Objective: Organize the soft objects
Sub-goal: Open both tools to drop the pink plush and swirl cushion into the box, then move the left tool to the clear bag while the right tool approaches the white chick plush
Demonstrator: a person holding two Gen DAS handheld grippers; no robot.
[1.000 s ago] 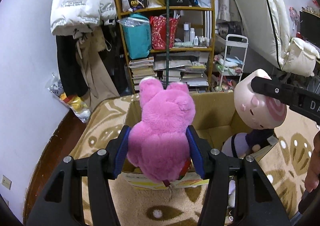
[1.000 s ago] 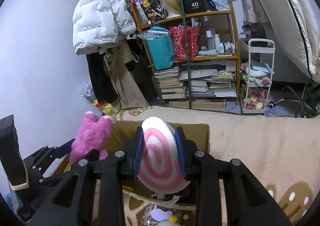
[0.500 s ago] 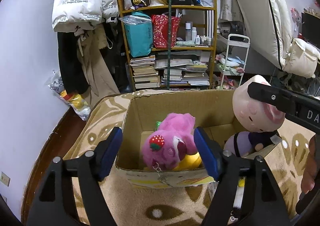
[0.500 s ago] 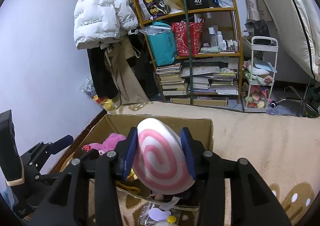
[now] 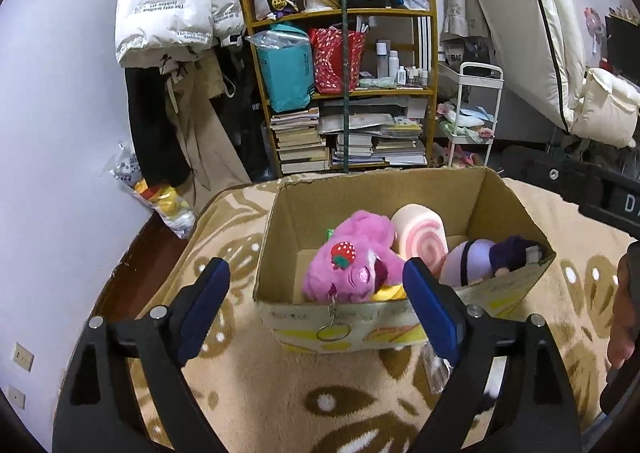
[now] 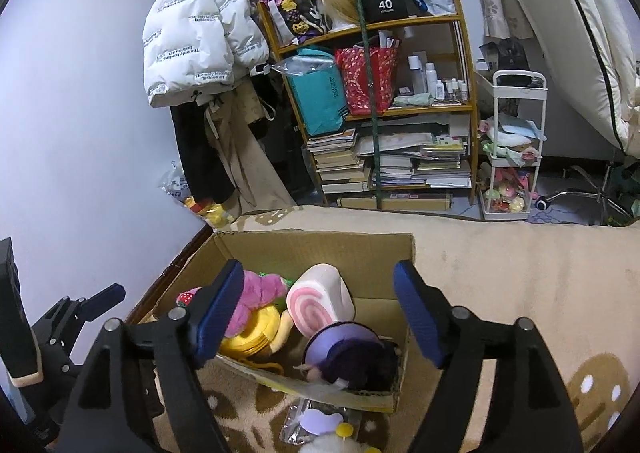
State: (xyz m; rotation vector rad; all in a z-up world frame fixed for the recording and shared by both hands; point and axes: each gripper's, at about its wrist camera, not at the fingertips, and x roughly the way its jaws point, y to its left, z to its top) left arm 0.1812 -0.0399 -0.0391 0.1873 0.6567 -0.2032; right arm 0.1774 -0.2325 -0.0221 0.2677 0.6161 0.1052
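An open cardboard box (image 5: 372, 197) (image 6: 320, 249) sits on a beige patterned blanket. Inside lie a pink plush bear with a strawberry (image 5: 352, 265) (image 6: 252, 293), a pink-and-white swirl roll plush (image 5: 420, 241) (image 6: 316, 303), a purple doll (image 5: 488, 257) (image 6: 352, 357) and a yellow plush (image 6: 256, 333). My left gripper (image 5: 316, 309) is open and empty, just in front of the box. My right gripper (image 6: 318, 317) is open and empty above the box.
A wooden shelf (image 5: 352, 93) with books, bags and bottles stands behind the box. A white trolley (image 6: 514, 149) is to its right. Coats hang on the left wall (image 5: 168, 13). A plastic packet (image 6: 316, 423) lies on the blanket by the box.
Both grippers opened. The pink bear dropped from the left gripper into the box, then the swirl roll plush with its doll dropped from the right gripper into the box.
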